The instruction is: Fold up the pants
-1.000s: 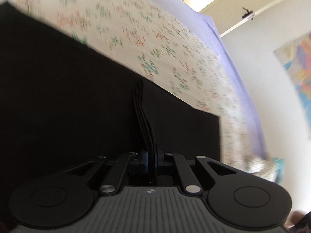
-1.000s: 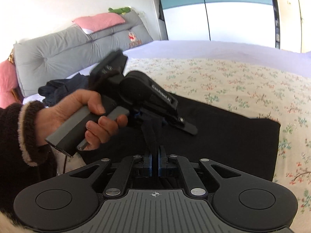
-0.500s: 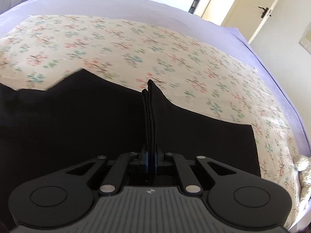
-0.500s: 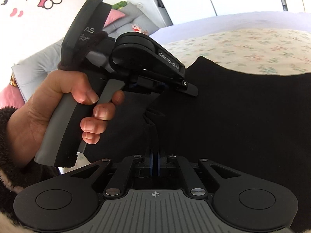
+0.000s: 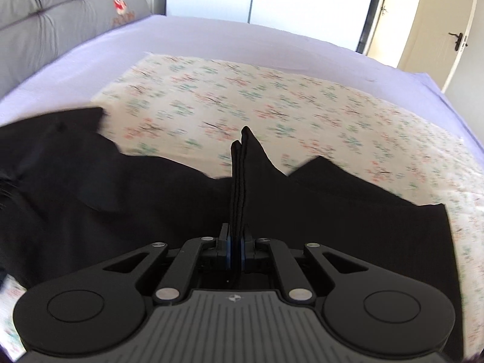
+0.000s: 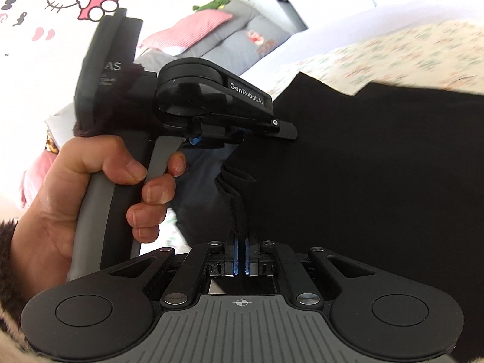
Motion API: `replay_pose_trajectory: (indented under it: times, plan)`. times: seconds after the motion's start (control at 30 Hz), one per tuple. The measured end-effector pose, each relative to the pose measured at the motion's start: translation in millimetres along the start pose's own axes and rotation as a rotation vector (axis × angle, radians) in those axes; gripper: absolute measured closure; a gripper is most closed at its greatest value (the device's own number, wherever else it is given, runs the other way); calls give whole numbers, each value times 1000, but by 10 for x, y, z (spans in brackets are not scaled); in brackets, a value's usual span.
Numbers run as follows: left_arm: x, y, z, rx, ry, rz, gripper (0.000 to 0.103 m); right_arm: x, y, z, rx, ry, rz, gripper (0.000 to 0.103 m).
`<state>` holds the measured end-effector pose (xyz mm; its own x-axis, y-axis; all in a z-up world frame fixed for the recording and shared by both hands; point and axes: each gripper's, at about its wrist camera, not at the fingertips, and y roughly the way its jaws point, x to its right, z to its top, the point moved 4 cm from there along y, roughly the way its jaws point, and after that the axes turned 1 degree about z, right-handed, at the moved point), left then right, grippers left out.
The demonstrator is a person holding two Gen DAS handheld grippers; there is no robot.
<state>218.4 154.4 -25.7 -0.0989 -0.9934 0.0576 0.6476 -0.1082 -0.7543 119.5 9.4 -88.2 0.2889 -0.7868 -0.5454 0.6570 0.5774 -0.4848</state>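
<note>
Mid-fold: left gripper (image 5: 235,242) and right gripper (image 6: 240,254) are both pinching hems of the black pants (image 5: 151,199), lifting them over the near floral sheet (image 5: 242,99); next they're needing to lay the edge down aligned

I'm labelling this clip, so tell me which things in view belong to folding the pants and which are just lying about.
In the job:
- pants
- left gripper, shut on the pants
- right gripper, shut on the pants
- hand
- floral sheet under the pants

Lying about:
- grey cushions
- pink pillow
- door
</note>
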Motion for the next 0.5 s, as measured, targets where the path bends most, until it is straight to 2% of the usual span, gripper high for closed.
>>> replay_pose_trajectory:
  times: [0.1,0.37,0.5]
  plan:
    - [-276,-48,13,31,27,57,56,-170,299,22,-21,12,30,100]
    - [-912,-66,58,83,-42,165,56,-448,922,88,-66,27,86,100]
    - [-1107,-59,58,103,-42,251,56,-544,1126,124,-97,15,89,100]
